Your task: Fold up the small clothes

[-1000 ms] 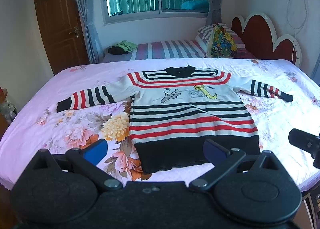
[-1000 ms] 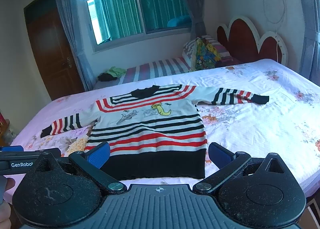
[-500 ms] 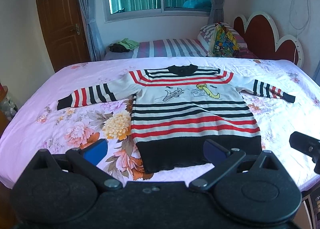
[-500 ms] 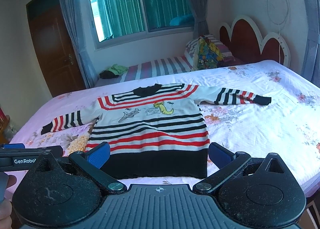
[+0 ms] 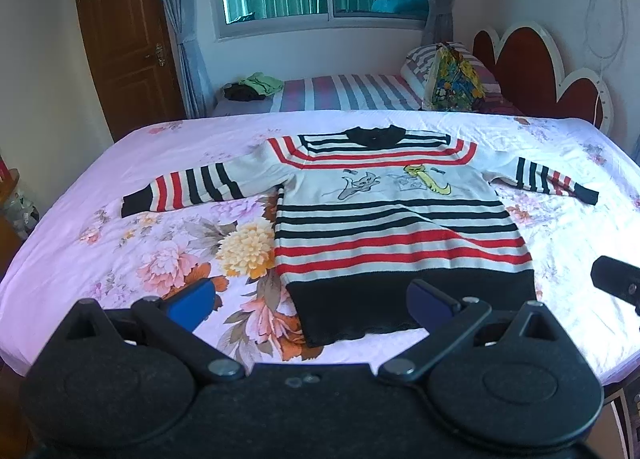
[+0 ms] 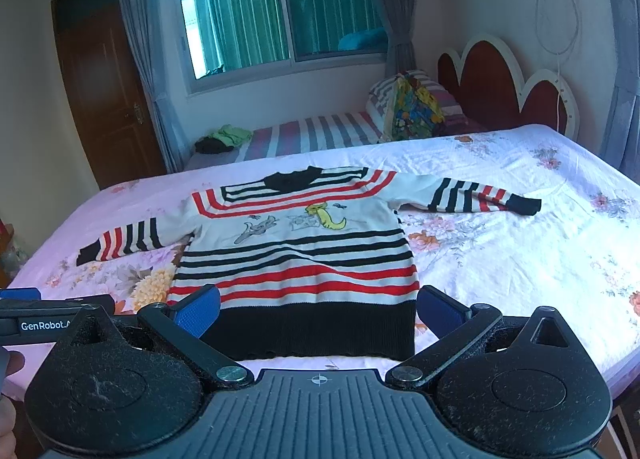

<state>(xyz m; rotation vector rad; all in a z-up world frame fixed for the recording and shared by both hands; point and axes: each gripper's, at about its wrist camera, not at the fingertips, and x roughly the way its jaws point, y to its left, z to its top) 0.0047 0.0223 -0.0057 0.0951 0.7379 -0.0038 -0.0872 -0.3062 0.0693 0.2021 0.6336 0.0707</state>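
A small striped sweater (image 5: 392, 219) in white, black and red, with a cartoon print on the chest, lies flat and face up on the bed (image 5: 120, 259), both sleeves spread out. It also shows in the right wrist view (image 6: 304, 251). My left gripper (image 5: 310, 301) is open and empty, held above the near bed edge at the sweater's black hem. My right gripper (image 6: 318, 309) is open and empty, also over the hem. The right gripper's tip (image 5: 616, 283) shows at the right of the left wrist view.
The floral pink sheet covers the bed (image 6: 520, 259). A second bed (image 5: 352, 93) with a striped sheet stands behind, with a colourful bag (image 5: 454, 85) and a clothes pile (image 5: 252, 87). A red headboard (image 5: 532, 71) is at the right, a wooden door (image 5: 124, 39) at the left.
Both grippers have risen and edged slightly forward towards the sweater; their jaws stay open. The sweater has not moved.
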